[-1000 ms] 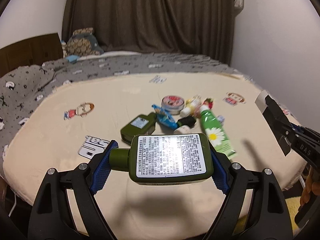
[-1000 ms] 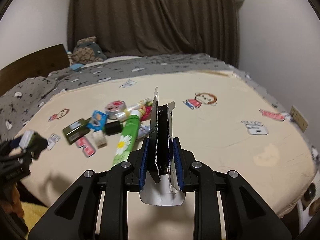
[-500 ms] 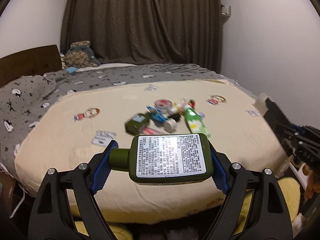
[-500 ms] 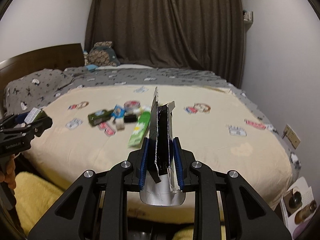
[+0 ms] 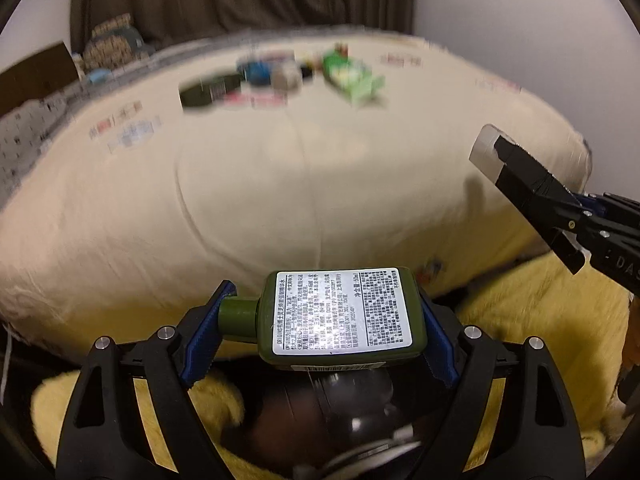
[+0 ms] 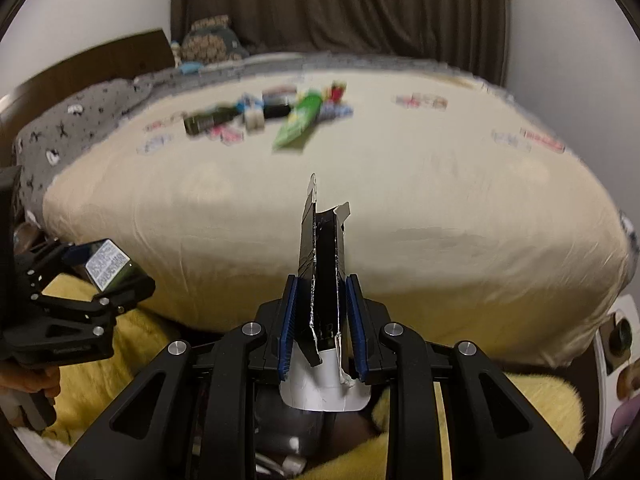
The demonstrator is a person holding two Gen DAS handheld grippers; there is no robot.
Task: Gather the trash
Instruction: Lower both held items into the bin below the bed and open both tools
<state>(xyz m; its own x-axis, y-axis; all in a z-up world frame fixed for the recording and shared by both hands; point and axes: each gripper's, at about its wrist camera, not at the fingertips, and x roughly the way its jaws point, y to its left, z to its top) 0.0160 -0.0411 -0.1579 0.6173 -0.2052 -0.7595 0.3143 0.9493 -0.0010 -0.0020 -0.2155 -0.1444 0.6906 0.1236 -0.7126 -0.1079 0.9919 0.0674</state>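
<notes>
Gripping a dark green bottle point(image 5: 340, 316) sideways between blue pads point(image 5: 204, 340): left hand-held gripper point(image 5: 320, 332), jaws set wide, one pad on the cap end, the other on the base. White printed label facing up. Held off the near edge of the bed point(image 5: 280, 184), above a yellow fluffy mat point(image 5: 540, 320) and a dark bag-lined opening point(image 5: 332, 412) directly beneath; contents of that opening too dim to identify.

Clamped nearly closed on a flattened black carton point(image 6: 322, 264) with white inner face: right hand-held gripper point(image 6: 322, 328). Carton standing upright between the pads, torn top edge pointing away, white lower end point(image 6: 324, 388) hanging below the jaws. Positioned likewise off the bed's near edge, over the yellow mat point(image 6: 520, 412).

Seen from the left wrist view as well at the right margin, carton tip point(image 5: 490, 152) projecting over the cream blanket. Left unit with its bottle point(image 6: 108, 268) visible at the left margin of the right wrist view, part of a hand point(image 6: 28, 380) below it.

Remaining on the bed, well apart from both units: blurred cluster of litter point(image 6: 272, 116), including a second dark green bottle point(image 6: 208, 120) and a light green tube point(image 6: 300, 120). Finer detail lost to blur.
</notes>
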